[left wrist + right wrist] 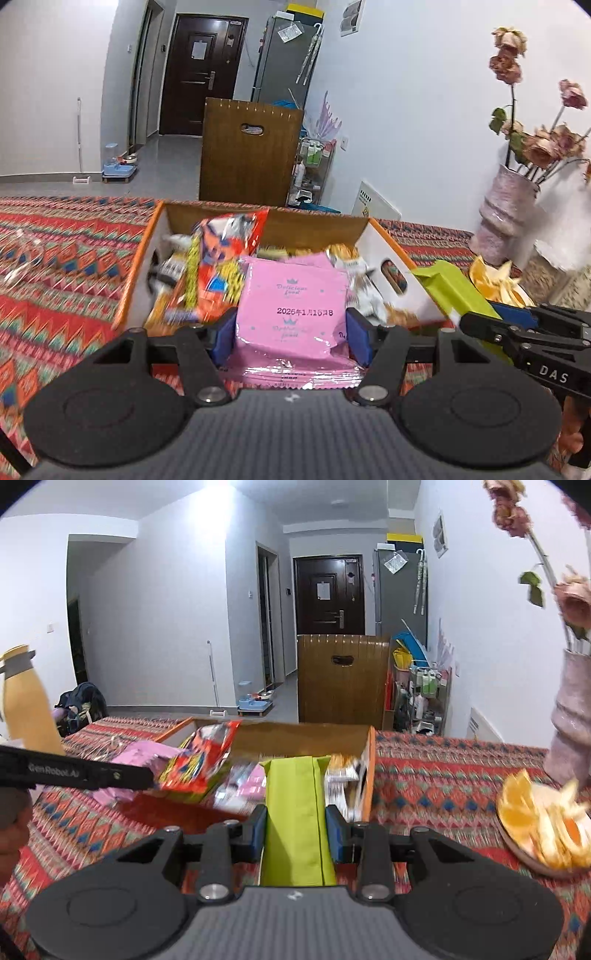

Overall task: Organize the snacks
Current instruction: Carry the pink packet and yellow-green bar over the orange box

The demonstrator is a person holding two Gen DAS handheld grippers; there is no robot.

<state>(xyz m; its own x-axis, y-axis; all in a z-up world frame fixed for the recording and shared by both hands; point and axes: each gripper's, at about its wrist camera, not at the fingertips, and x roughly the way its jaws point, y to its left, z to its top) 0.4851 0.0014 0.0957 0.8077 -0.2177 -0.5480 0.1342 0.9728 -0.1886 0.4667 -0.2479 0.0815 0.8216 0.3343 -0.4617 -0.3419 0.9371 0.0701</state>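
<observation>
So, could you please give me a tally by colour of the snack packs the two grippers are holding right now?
Pink: 1, the pink packet clamped in the left gripper.
Green: 1, the green box clamped in the right gripper.
Total: 2 held packs.

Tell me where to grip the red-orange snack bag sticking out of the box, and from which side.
Grip the red-orange snack bag by its upper edge, coming from above. It stands tilted in the cardboard box, its top clear of the other packets, its lower half buried among them. Both grippers are occupied, so one must first free up.
</observation>
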